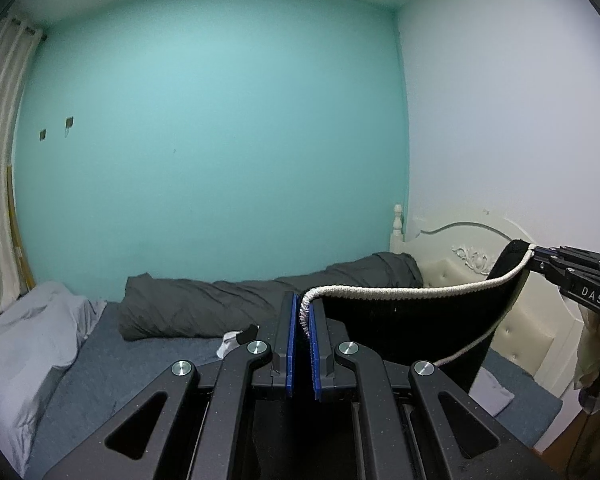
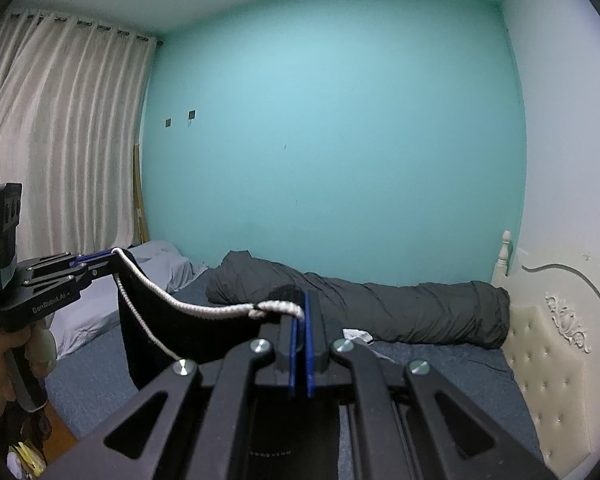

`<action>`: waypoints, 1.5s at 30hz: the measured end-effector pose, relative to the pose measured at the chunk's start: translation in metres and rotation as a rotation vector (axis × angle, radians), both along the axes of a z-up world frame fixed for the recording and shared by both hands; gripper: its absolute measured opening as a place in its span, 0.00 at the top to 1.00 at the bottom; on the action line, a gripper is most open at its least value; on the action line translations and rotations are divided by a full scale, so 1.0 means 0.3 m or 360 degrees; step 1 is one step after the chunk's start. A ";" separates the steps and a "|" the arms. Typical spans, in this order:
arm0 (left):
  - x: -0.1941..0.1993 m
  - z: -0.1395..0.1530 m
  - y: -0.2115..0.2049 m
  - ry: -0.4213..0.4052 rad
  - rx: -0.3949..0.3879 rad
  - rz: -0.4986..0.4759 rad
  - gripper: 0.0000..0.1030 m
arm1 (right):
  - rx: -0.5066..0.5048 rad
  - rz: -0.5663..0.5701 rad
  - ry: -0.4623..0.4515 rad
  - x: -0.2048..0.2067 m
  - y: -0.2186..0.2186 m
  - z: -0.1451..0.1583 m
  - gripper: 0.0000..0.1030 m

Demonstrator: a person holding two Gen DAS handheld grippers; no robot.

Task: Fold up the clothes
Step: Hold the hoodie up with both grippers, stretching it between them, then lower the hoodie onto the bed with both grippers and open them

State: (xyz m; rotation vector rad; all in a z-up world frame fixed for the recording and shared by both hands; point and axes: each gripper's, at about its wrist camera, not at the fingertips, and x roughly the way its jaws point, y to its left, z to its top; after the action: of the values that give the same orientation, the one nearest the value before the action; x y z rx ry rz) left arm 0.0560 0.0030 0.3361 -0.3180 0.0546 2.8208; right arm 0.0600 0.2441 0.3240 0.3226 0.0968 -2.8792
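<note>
A black garment (image 1: 420,328) with a white knitted edge (image 1: 380,290) hangs in the air above the bed, stretched between both grippers. My left gripper (image 1: 305,312) is shut on one end of that white edge. In the same view the right gripper (image 1: 537,255) pinches the other end at the far right. From the right wrist view, my right gripper (image 2: 300,316) is shut on the white edge (image 2: 220,309), the black garment (image 2: 160,332) sags to the left, and the left gripper (image 2: 100,258) holds its far corner, with a hand on its handle.
Below lies a bed with a blue sheet (image 1: 132,364), a rolled dark grey duvet (image 2: 380,308) along the teal wall, a pale pillow heap (image 1: 32,332), and a small white and black garment (image 1: 236,342). A cream headboard (image 2: 552,344) stands right, curtains (image 2: 60,140) left.
</note>
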 end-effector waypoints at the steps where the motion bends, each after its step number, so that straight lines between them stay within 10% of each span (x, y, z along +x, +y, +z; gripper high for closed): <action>1: 0.008 0.004 0.001 0.0002 -0.0003 0.0000 0.94 | -0.0002 0.0000 -0.0002 0.008 0.002 0.006 0.97; 12: -0.095 -0.143 0.033 -0.0180 -0.0049 -0.0012 0.94 | -0.0012 -0.0048 -0.0197 -0.097 0.025 -0.096 0.97; 27: -0.588 -0.846 0.110 -0.0663 -0.0121 0.0017 0.94 | -0.0024 -0.0074 -0.0638 -0.631 0.062 -0.820 0.97; 45: -1.196 -1.321 0.113 -0.0928 -0.0087 0.0051 0.94 | -0.0025 -0.0106 -0.0853 -1.244 0.126 -1.254 0.97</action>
State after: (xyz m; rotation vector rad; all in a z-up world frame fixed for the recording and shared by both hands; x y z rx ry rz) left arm -0.3026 0.0368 -0.0603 -1.1404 -0.0015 2.6432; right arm -0.3133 0.2819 -0.0523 1.0902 -0.0339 -2.7447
